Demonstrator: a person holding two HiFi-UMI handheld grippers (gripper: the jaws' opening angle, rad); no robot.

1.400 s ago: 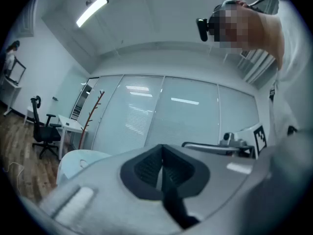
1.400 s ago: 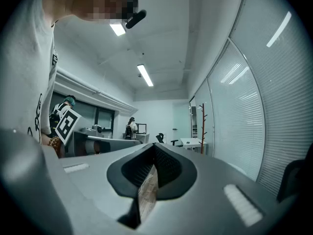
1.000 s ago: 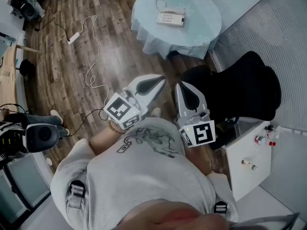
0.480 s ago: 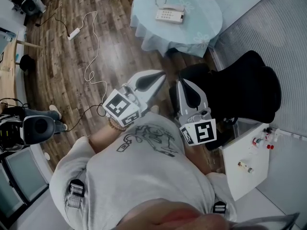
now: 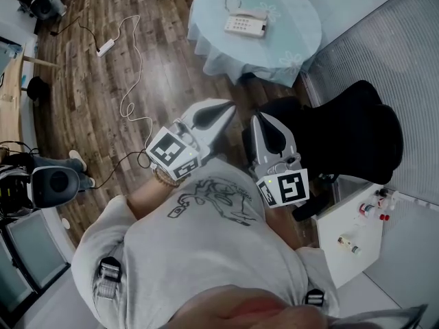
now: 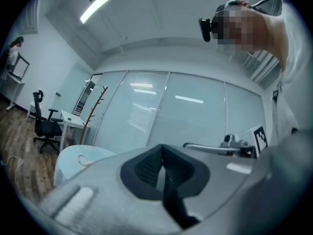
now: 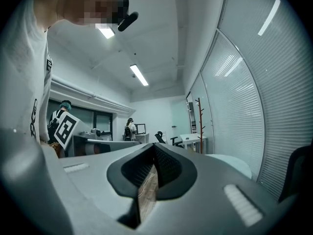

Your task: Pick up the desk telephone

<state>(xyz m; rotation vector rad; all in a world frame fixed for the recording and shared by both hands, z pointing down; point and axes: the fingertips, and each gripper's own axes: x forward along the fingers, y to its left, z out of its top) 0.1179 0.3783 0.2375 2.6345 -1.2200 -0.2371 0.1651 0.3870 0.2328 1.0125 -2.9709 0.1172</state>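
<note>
In the head view the phone (image 5: 245, 23) lies on the round table (image 5: 295, 46) at the top of the frame. It is well apart from the left gripper (image 5: 230, 106) and right gripper (image 5: 255, 120), which are side by side in front of the person's shirt (image 5: 206, 252) and point toward the table, with a black chair (image 5: 350, 132) just beside the right one. In the left gripper view the jaws are pressed together with nothing between them, and the table shows low at the left with a faint loop (image 6: 84, 160) on it that may be the phone's cord. In the right gripper view the jaws are likewise together and empty, with only a sliver of floor (image 7: 146, 192) showing behind them.
</note>
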